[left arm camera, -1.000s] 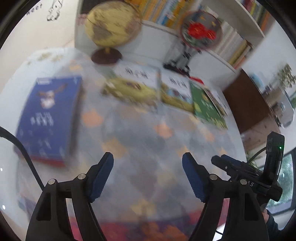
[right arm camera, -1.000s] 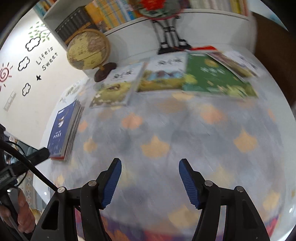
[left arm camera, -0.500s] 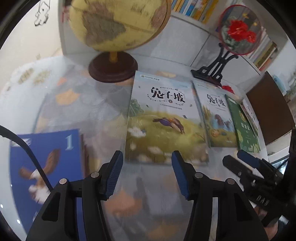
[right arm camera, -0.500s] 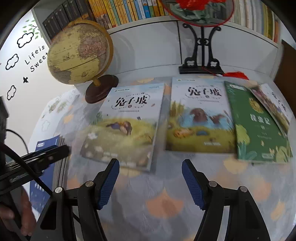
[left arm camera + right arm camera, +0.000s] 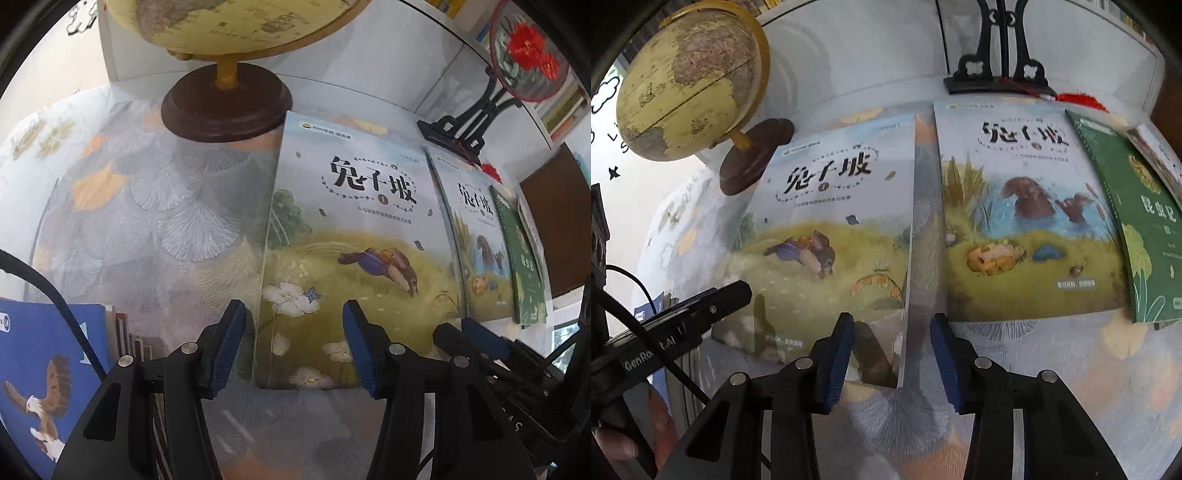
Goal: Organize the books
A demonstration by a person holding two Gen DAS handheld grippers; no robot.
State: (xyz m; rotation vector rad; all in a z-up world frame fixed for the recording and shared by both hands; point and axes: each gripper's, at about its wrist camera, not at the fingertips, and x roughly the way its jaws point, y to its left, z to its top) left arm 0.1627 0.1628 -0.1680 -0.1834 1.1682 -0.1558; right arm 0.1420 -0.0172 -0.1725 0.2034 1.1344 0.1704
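Looking down at a row of picture books lying flat on a leaf-patterned tablecloth (image 5: 155, 206), and the one that matters is the rabbit book (image 5: 354, 236), leftmost in the row, just right of the globe's wooden base (image 5: 225, 110). A second rabbit book (image 5: 1019, 206) sits beside it with a thin gap, then a green book (image 5: 1145, 229) further right. A blue eagle book (image 5: 40, 369) tops a separate stack at the near left.

The left gripper (image 5: 293, 347) hangs over the rabbit book's near left corner, jaws partly apart, nothing between the pads. The right gripper (image 5: 892, 358) is over the near right corner; its jaws have just been closing, now fairly narrow, with the book's edge lying between them but not pinched as far as I can tell.

My guess on handling: it's a thin softcover, light, floppy, glossy and probably slippery. Lying flat, there's no edge to bite, so I'd tease up a near corner first, then pinch near the spine so it doesn't droop.
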